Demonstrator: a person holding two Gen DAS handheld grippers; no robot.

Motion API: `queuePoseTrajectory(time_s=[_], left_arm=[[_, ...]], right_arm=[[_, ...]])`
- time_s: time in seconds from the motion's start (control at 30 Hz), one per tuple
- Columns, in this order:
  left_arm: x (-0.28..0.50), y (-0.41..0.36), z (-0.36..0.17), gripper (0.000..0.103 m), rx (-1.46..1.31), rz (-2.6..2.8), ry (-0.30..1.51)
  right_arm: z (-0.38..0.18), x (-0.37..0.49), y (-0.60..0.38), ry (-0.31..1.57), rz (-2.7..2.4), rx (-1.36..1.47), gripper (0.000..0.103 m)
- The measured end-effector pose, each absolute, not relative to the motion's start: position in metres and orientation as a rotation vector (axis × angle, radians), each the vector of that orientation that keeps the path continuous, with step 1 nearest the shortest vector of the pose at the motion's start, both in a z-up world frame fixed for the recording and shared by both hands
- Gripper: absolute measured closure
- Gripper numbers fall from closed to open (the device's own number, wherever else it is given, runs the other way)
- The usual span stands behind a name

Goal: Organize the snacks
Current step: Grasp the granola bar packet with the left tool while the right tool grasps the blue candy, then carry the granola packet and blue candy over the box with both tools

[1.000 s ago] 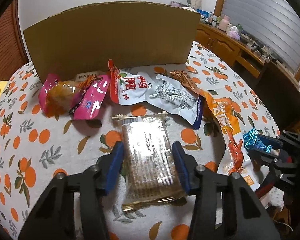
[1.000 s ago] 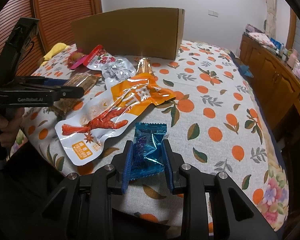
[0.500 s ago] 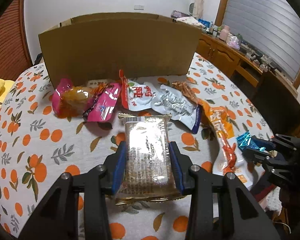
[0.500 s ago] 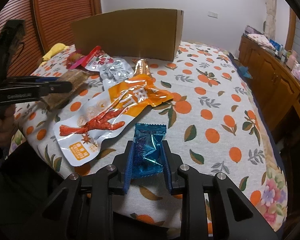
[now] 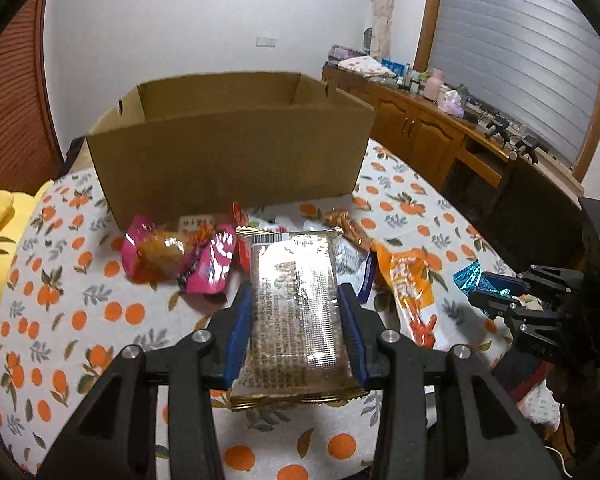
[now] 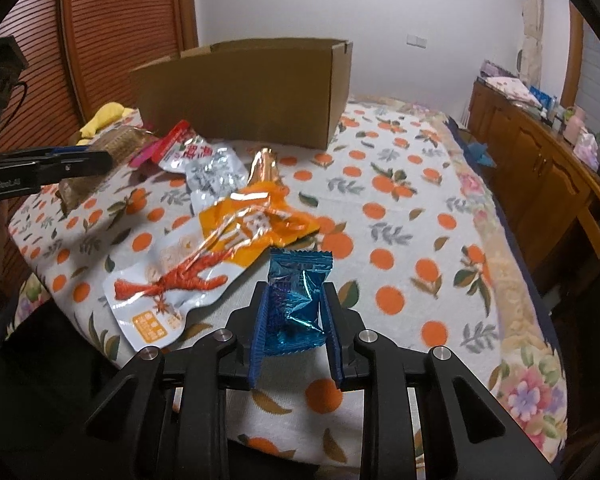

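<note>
While the left wrist view shows the cardboard box (image 5: pixel 228 148) open and seemingly empty at the far side of the table (image 5: pixel 60 320), the left gripper (image 5: pixel 296 320) is closed partway on a clear-wrapped brown snack bar (image 5: pixel 294 312), held clear of the cloth, with the pink packet (image 5: pixel 208 266) and orange pouch (image 5: pixel 410 280) unsorted in front of the box. From the right wrist view, the right gripper (image 6: pixel 296 320) clamps narrowly on a crinkled blue foil candy (image 6: pixel 296 300) near the table's front edge; sorting looks barely begun.
</note>
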State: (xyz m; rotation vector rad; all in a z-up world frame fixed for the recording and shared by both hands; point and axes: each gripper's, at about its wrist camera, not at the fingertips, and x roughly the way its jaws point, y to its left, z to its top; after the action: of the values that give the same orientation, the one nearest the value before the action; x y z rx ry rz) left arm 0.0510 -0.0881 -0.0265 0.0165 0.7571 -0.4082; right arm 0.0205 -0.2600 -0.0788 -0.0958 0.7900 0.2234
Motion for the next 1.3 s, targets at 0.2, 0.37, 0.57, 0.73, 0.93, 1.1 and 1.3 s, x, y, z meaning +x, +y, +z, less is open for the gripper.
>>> queuePoseTrajectory(time_s=[0.2,0.37,0.57,0.73,0.93,1.1,1.3], left_arm=[[0.052,-0.081,-0.006,0.063,0.03,-0.417,0.72],[0.053,-0.072,0.01,0.063,0.036,-0.41,0.692],[0.059,-0.062,0.03,0.063,0.034,-0.401,0.652],[0.069,-0.052,0.046,0.063,0.032,-0.381,0.617],[0.077,-0.041,0.063,0.063,0.044,-0.356,0.587],[0.087,-0.03,0.073,0.063,0.06,-0.319,0.571],[0.098,-0.024,0.076,0.063,0.064,-0.293,0.562]], right_arm=[[-0.056,0.023,-0.259,0.734,0.222,-0.119,0.079],[-0.038,0.025,-0.255,0.686,0.218,-0.124,0.079],[-0.013,0.029,-0.253,0.643,0.216,-0.145,0.079],[0.004,0.034,-0.251,0.61,0.217,-0.161,0.079],[0.019,0.042,-0.247,0.578,0.209,-0.18,0.079],[0.029,0.052,-0.24,0.559,0.218,-0.185,0.079],[0.041,0.076,-0.229,0.539,0.25,-0.16,0.079]])
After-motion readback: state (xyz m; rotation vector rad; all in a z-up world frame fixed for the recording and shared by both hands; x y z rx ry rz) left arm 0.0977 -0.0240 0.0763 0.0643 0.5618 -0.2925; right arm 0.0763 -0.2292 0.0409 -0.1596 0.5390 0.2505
